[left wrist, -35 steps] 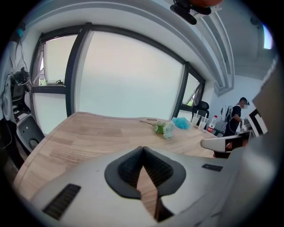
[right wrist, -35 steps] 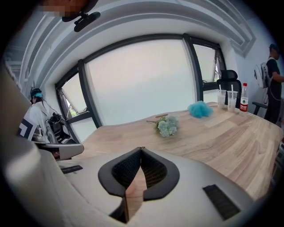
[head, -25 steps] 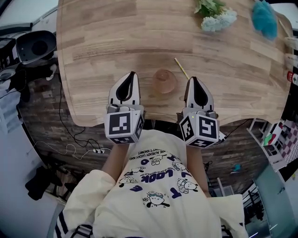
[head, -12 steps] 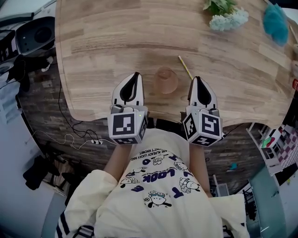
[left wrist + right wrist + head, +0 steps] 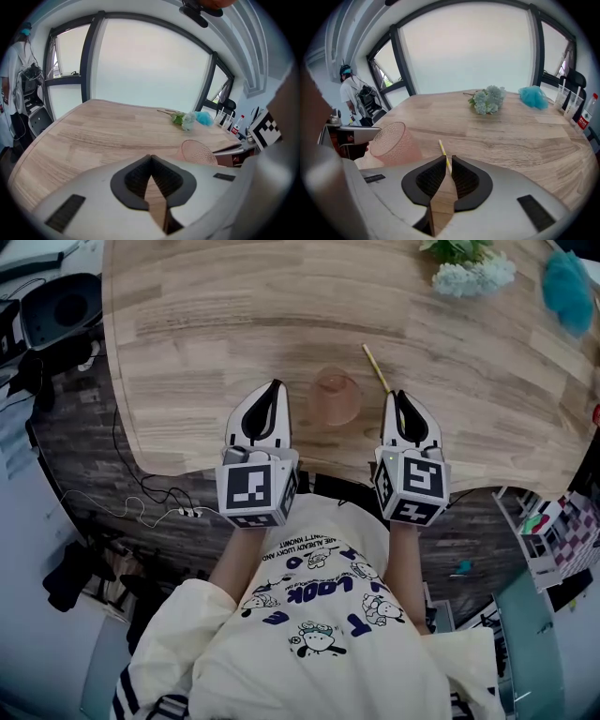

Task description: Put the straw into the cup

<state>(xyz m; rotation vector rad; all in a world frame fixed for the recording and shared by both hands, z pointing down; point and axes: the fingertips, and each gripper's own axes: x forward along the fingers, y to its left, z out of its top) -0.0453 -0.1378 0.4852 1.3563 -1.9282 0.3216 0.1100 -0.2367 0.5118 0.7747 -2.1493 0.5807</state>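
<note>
Now stands at the near edge of the wooden table [image 5: 216,324], a gripper in each hand, both low over the tabletop. Reaches the right gripper [image 5: 448,159] to the near end of the straw [image 5: 376,367], jaws drawn in to a thin slit and pinching the yellowish straw between the tips. Beyond the tips, the rest of the straw on the wood, as far as the head view shows, running away and slightly left, just right of the cup [image 5: 335,397] and apart from it. Holds the left gripper [image 5: 151,157] on the cup's other side, near it without touching, jaws pressed together at the tips and holding nothing, only bare wood showing in the wedge behind them. Between the two grippers, the cup: pink, clear, dimpled, upright with its mouth up. Farther across the table, a bunch of pale blue and green flowers [image 5: 469,268] and beside it a fluffy teal thing [image 5: 567,287], both well apart from the cup. Wears a cream T-shirt [image 5: 309,634] with cartoon print. Off the table's left edge, dark floor with a trailing cable [image 5: 141,512]
</note>
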